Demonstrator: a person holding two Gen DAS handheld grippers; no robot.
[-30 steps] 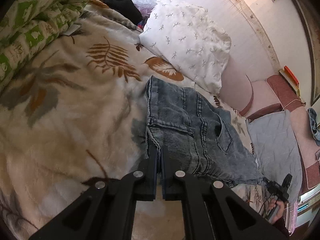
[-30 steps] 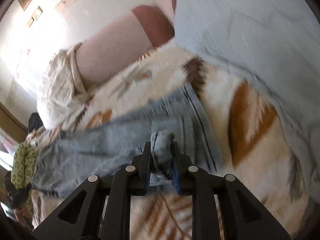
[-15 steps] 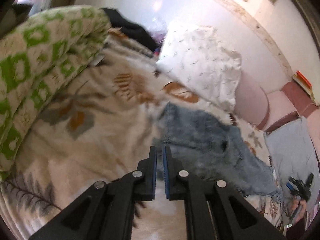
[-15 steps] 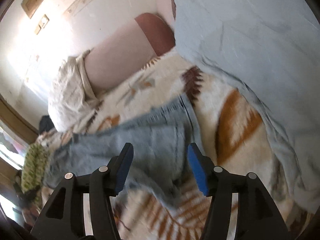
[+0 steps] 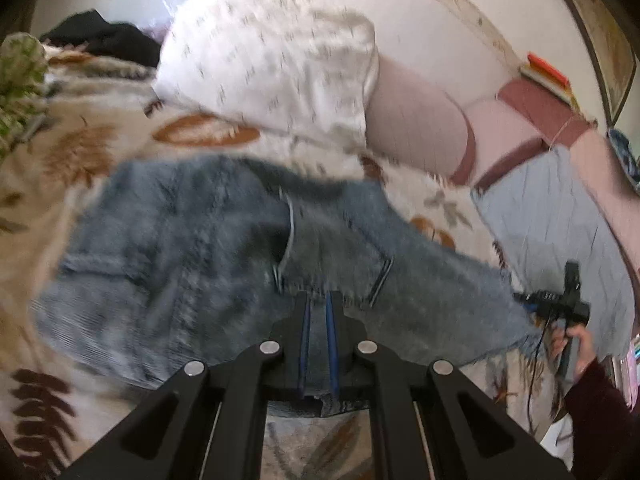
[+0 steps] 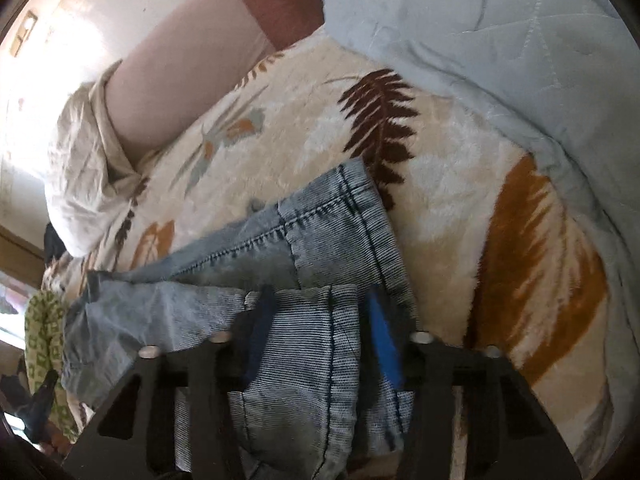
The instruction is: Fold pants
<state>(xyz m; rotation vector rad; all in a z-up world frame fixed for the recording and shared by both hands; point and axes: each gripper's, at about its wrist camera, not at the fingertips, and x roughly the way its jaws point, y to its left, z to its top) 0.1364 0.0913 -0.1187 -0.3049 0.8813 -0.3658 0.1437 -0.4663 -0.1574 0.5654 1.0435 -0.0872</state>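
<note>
While the pants [image 5: 208, 248] lay on the bed [image 6: 460, 184] with one fold made, the left tongs [image 5: 317, 308] were pressed nearly together, pinching denim. The right tongs [image 6: 320, 312], just closing, straddled the doubled hem end; further folds remained.

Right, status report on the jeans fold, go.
Left gripper shut, low over the jeans. Right gripper jaws just been closing, leg hem between them. Jeans lie on the blanket, fold unfinished. Nothing in the way.
</note>
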